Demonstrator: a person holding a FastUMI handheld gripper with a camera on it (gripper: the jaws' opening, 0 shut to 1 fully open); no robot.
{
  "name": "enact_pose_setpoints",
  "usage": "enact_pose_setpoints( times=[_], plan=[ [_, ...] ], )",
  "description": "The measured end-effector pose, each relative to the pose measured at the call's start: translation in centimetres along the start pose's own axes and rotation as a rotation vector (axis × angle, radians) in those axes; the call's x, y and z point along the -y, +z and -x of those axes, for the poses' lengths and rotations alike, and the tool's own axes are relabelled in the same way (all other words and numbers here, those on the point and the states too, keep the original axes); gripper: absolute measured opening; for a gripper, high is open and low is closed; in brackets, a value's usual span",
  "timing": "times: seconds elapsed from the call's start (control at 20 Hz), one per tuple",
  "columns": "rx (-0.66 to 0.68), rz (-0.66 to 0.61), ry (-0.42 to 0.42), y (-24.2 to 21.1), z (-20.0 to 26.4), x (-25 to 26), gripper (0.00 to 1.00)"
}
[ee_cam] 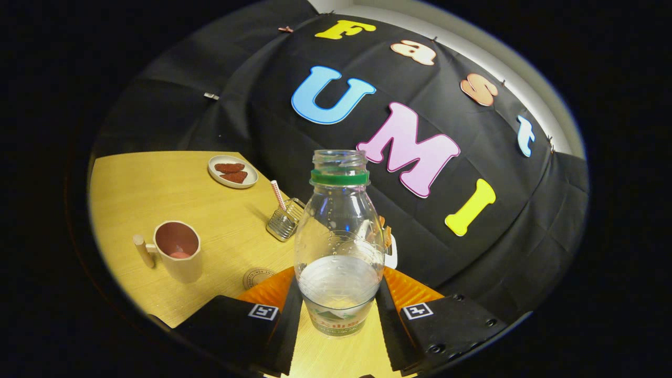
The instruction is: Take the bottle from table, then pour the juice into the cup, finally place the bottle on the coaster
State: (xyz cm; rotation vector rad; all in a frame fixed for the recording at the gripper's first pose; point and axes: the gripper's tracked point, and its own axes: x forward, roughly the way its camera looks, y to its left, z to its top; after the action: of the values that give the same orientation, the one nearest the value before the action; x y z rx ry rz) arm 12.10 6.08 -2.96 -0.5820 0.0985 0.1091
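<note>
A clear uncapped bottle [338, 231] with a green neck ring stands upright between my fingers, holding a little pale liquid at its base. My gripper [338, 302] is shut on the bottle's lower body, both pads pressing its sides. The beige cup [177, 251], pink inside with a wooden handle, stands on the table to the left of the fingers. A round cork coaster [256, 276] lies just ahead of my left finger [273, 294], partly hidden by it.
A wire holder [285, 219] with a striped straw stands beyond the coaster. A small plate [232, 171] with red pieces lies at the far side of the wooden table [157, 189]. A black cloth wall closes the back and right.
</note>
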Motion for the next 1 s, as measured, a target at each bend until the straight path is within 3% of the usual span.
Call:
enact_pose_setpoints(
  times=[0.6,1.0],
  plan=[
    [-0.037,0.318,0.062,-0.9,-2.0,-5.2,0.7],
    [-0.08,0.504,0.134,-4.0,-4.2,-7.4,0.7]
  ],
)
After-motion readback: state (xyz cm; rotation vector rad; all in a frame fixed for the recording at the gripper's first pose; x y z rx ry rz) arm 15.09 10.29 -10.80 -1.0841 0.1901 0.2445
